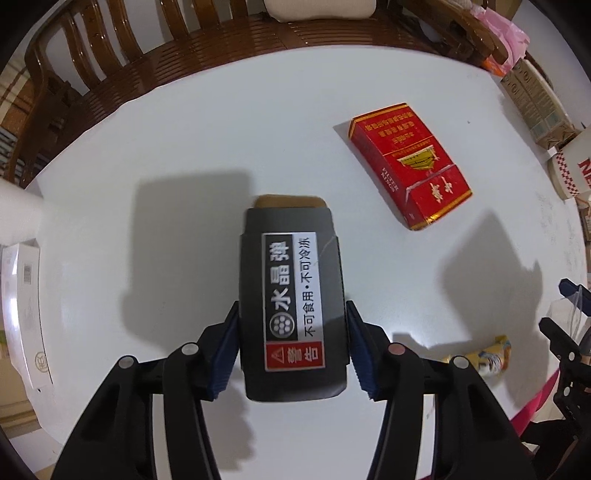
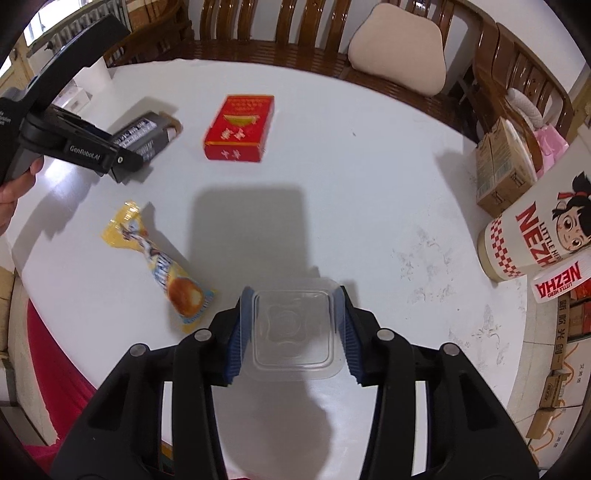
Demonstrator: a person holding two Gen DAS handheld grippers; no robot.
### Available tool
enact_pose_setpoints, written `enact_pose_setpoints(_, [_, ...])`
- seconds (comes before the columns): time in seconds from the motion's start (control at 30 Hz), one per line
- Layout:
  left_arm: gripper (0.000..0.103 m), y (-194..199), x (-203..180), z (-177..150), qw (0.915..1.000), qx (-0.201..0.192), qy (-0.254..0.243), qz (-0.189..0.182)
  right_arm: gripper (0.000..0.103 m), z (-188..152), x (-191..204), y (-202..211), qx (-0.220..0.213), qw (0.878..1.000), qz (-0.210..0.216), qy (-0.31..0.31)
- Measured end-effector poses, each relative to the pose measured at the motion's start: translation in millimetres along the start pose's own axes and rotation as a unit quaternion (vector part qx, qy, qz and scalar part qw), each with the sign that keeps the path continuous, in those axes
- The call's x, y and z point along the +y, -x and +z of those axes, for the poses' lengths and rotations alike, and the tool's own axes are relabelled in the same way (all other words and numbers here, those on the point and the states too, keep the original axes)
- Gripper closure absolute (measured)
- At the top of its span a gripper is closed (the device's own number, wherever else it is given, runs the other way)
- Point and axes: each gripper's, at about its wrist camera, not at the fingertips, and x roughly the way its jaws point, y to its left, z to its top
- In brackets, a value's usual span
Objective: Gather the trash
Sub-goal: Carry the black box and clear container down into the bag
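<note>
My left gripper (image 1: pixel 291 343) is shut on a dark grey box (image 1: pixel 291 295) with a white, black and red label, held above the white table (image 1: pixel 184 140). The same box (image 2: pixel 147 136) shows in the right wrist view, in the left gripper (image 2: pixel 122 155). My right gripper (image 2: pixel 291 328) is shut on a clear plastic tray (image 2: pixel 293 328). A red cigarette pack (image 1: pixel 410 166) (image 2: pixel 240 127) lies on the table. A yellow snack wrapper (image 2: pixel 159 266) (image 1: pixel 484 354) lies near the table's front edge.
Wooden chairs (image 2: pixel 258 33) with a beige cushion (image 2: pixel 399 51) line the far side. Brown cartons (image 2: pixel 502 162) and a Nezha paper cup (image 2: pixel 535 229) stand at the right edge. A white box (image 1: pixel 22 314) sits at the left edge.
</note>
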Motion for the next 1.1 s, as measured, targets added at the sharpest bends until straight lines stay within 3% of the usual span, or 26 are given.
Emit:
enact_pose_setpoints(0.4, [0.051,33,1,-31,0.9994,-0.033,0.002,-0.003,0.059,4,38,12,-0.018,0.999,0.010,0.025])
enact_pose_setpoints(0.7, [0.051,59,1,-72,0.9982,-0.059,0.011,-0.002,0.059,-3,65,31,-0.037,0.998,0.017,0.051])
enact_pose_setpoints(1.1, [0.051,59,-27,-161,0.9964,-0.080,-0.025,-0.015,0.059,-64,120,52,-0.058,0.993,0.040,0.096])
